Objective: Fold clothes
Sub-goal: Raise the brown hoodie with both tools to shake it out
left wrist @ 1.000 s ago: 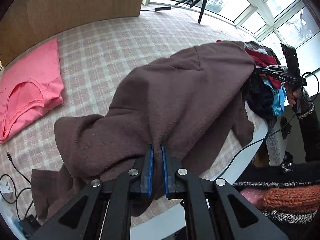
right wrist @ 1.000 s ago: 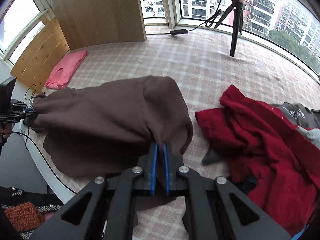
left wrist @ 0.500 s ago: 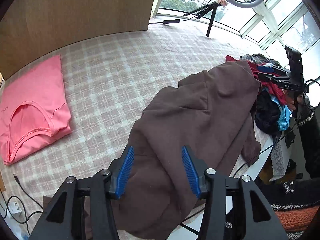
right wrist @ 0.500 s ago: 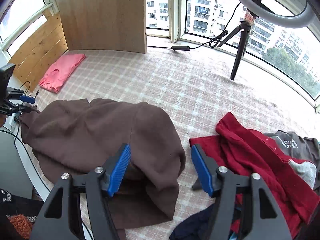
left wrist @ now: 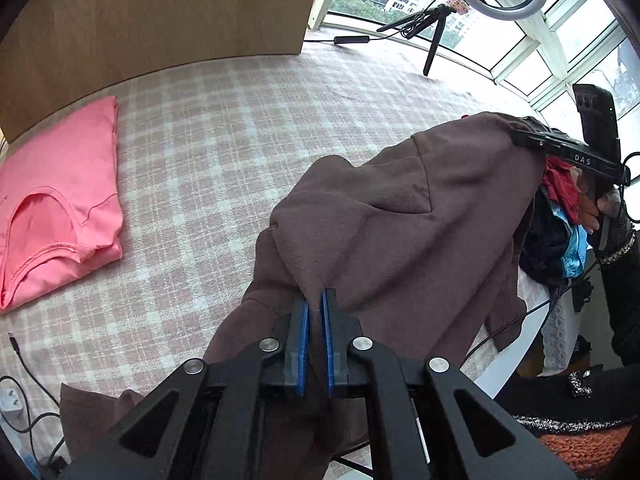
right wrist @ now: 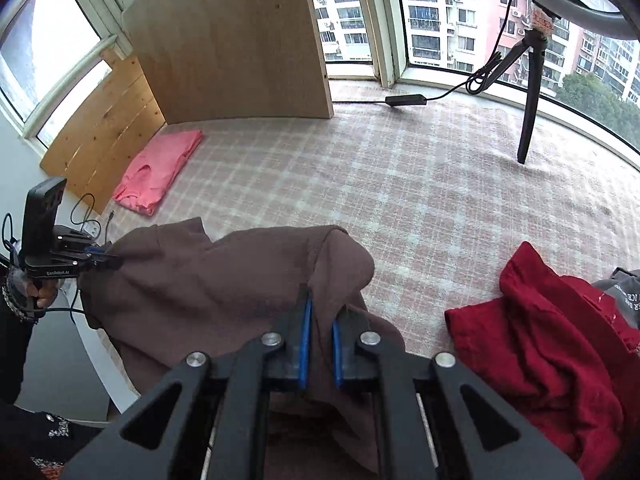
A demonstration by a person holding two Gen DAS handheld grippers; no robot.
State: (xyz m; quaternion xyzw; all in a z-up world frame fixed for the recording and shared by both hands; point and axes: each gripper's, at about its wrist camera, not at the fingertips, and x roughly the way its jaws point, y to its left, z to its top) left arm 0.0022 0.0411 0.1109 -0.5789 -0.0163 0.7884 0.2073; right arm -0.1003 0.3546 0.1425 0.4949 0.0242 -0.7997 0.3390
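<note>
Brown fleece garment pinched at two points, slung between my grippers over the near edge of the checked surface.

Its long axis runs from lower centre to the right edge of the left wrist frame, and I judge the next fold has to travel across that line, toward the upper left where the folded pink top lies. My left gripper has its blue pads pressed together on a fold at one end. My right gripper pinches a ridge of cloth at the other end, well apart, so neither hand is nearer. Red clothing sits lower right.
</note>
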